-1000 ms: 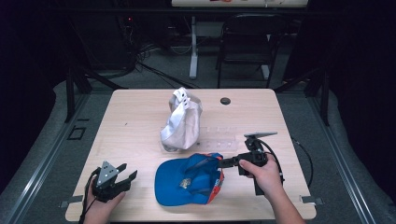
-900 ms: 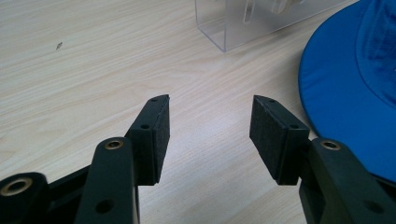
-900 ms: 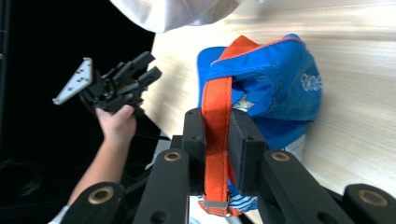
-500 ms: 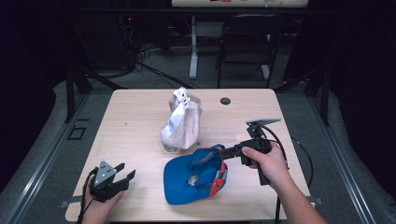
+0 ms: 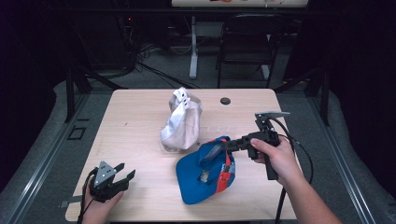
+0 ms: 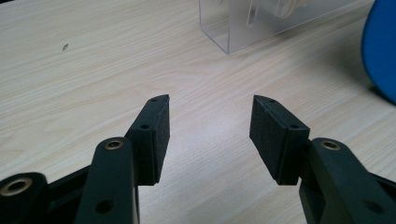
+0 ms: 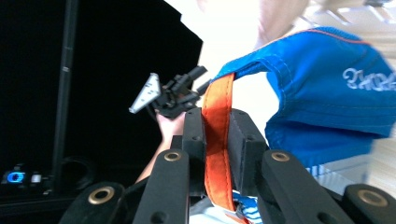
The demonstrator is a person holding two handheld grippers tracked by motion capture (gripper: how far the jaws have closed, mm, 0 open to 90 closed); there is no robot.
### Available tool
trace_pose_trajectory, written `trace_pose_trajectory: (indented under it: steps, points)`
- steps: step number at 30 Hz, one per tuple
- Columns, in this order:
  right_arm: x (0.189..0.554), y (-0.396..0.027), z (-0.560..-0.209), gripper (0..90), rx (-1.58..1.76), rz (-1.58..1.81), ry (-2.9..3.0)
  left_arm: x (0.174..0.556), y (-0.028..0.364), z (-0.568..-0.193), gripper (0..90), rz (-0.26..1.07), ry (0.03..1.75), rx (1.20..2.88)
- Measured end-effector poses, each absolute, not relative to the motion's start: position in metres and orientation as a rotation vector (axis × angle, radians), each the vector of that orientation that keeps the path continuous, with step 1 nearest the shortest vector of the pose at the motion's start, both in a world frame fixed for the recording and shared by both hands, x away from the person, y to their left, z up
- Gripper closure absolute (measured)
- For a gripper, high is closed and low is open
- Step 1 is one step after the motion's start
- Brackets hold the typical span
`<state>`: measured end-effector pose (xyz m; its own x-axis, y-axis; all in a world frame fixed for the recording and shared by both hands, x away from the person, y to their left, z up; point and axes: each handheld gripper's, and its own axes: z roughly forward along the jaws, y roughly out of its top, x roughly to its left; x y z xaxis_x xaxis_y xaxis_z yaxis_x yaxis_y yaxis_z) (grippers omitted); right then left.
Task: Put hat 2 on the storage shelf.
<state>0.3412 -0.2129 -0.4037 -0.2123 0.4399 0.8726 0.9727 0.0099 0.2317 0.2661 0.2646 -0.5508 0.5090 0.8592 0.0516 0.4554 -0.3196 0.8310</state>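
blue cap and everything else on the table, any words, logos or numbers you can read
Blue cap: white stitched lettering on the crown in the right gripper view, cut off at the frame edge and blurred; not readable.
Blue cap's inside in the high view: a small patch or tag, too small to read.
White cap: no readable text.
Clear stand and table: no text.

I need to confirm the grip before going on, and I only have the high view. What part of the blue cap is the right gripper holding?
Observer: The right gripper is clamped on the orange strap at the edge of the blue cap.
Operator: Left gripper holding anything?
Observer: No, the left gripper is open with bare table between its pads.
Operator: Anything ahead of it?
Observer: A clear plastic stand, apart from the jaws.
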Motion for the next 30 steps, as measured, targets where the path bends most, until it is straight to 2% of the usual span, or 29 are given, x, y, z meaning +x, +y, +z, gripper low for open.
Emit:
trace_pose_trajectory:
  steps: [19, 30]
  points:
    - [0.346, -0.24, -0.352, 78.2, -1.508, -1.301, -1.672, 0.265, 0.265, -0.549, 48.5, 0.635, 1.08, 1.95]
    - [0.361, -0.251, -0.332, 78.2, -1.552, -1.357, -1.597, 0.265, 0.266, -0.549, 48.1, 0.634, 1.09, 1.949]
